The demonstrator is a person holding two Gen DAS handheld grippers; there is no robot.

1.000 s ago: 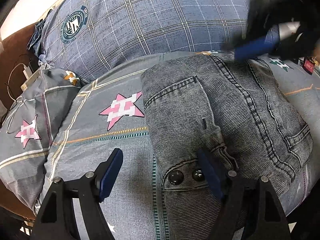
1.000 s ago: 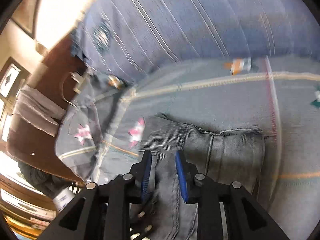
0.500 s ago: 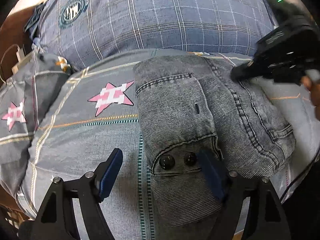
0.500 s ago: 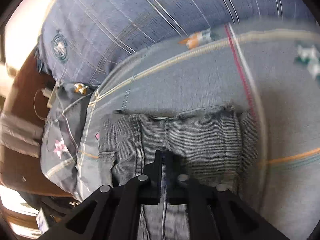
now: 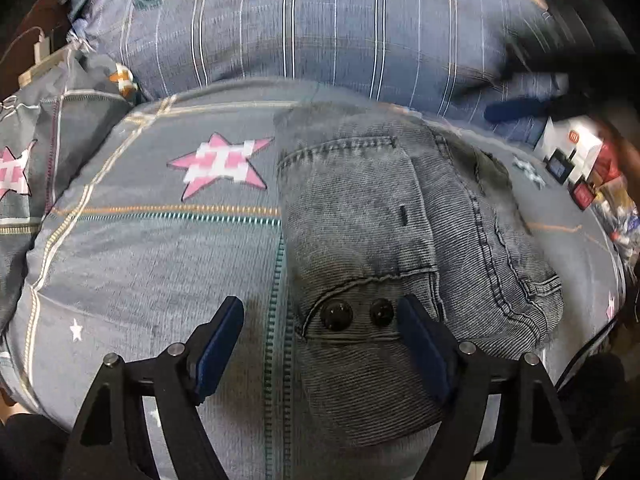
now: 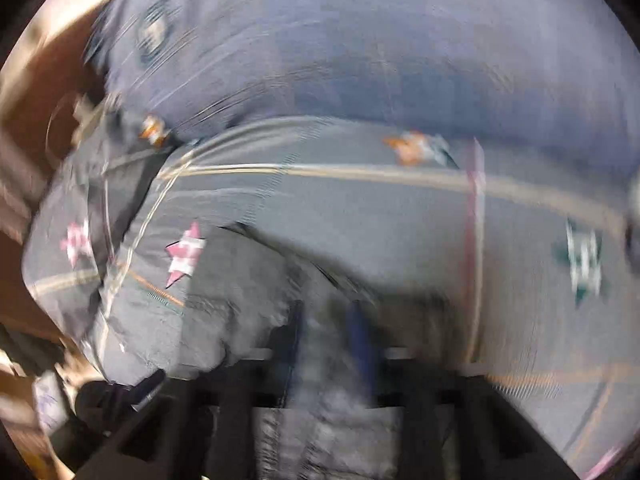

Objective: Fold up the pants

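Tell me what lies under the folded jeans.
The folded jeans rest on a grey star-print quilt, which shows all around them. The quilt's pattern directly beneath, and the jeans' inner layers, are covered.

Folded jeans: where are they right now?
Left wrist view: the folded jeans lie right of centre on the star-print bedsheet, just right of the pink star, below the plaid pillow.

There is one pair of grey pants, folded up on one bed; the pants have two black buttons side by side; there is one big blue checked pillow and one small grey pillow; two whole pink stars show on the covers; there are two claws, one left claw and one right claw.
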